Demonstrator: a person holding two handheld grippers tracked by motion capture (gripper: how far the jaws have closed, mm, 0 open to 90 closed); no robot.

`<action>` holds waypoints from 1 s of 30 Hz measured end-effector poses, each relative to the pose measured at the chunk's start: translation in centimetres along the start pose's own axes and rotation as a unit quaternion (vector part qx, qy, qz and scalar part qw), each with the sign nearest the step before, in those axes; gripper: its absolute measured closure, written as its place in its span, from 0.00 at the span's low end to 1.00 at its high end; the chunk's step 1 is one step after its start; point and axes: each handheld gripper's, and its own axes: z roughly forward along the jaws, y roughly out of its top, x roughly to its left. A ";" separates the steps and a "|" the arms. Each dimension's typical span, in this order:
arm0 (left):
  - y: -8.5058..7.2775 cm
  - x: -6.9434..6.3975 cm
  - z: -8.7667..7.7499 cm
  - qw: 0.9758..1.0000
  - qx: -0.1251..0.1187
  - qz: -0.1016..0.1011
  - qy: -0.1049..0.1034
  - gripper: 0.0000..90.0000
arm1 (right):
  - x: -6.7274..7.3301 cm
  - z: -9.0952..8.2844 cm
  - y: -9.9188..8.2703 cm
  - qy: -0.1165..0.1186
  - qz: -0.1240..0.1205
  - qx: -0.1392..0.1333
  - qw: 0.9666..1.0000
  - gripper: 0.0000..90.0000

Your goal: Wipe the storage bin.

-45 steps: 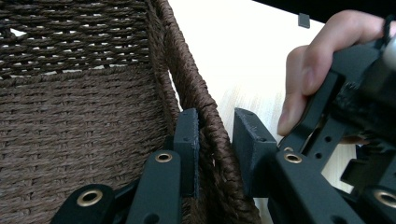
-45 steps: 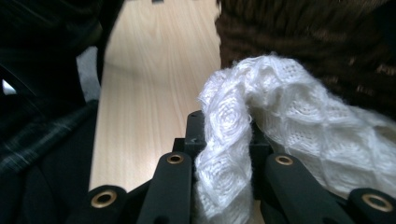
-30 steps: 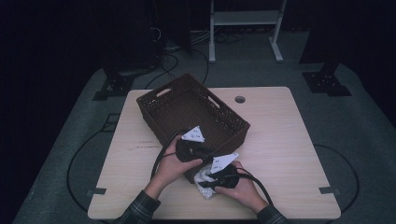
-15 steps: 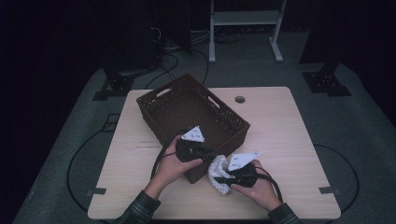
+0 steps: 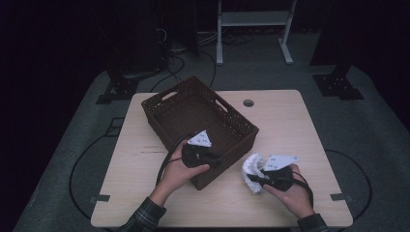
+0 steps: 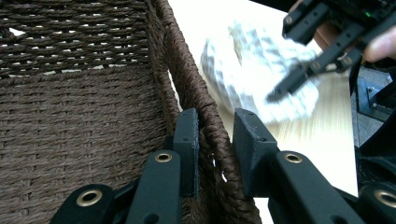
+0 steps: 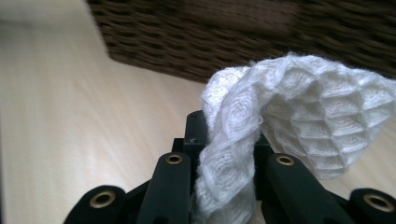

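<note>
A brown woven basket (image 5: 193, 108) stands on the light wooden table (image 5: 290, 121). My left gripper (image 5: 215, 158) is shut on the basket's near rim (image 6: 212, 135), one jaw inside the wall and one outside. A white waffle-weave cloth (image 5: 251, 167) hangs bunched just right of the basket's near corner, with my right gripper (image 5: 255, 178) shut on it. In the right gripper view the cloth (image 7: 317, 107) drapes over and between the jaws, and the basket wall (image 7: 233, 37) lies just beyond. The left gripper view shows the cloth (image 6: 252, 70) and the right gripper (image 6: 317, 42) past the rim.
A round cable hole (image 5: 248, 103) sits at the table's far edge. Black stand bases (image 5: 337, 85) and a white frame (image 5: 254, 19) stand on the floor beyond. Bare tabletop lies to the right of and in front of the basket.
My right gripper has carried the cloth to the right and slightly up, away from the left hand and the basket's front. The left gripper and basket have stayed put.
</note>
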 end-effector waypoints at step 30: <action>0.0 0.5 -6.6 1.000 -0.017 0.003 0.004 0.73 | -4.2 -1.9 -2.4 -0.087 0.047 -0.002 0.995 0.85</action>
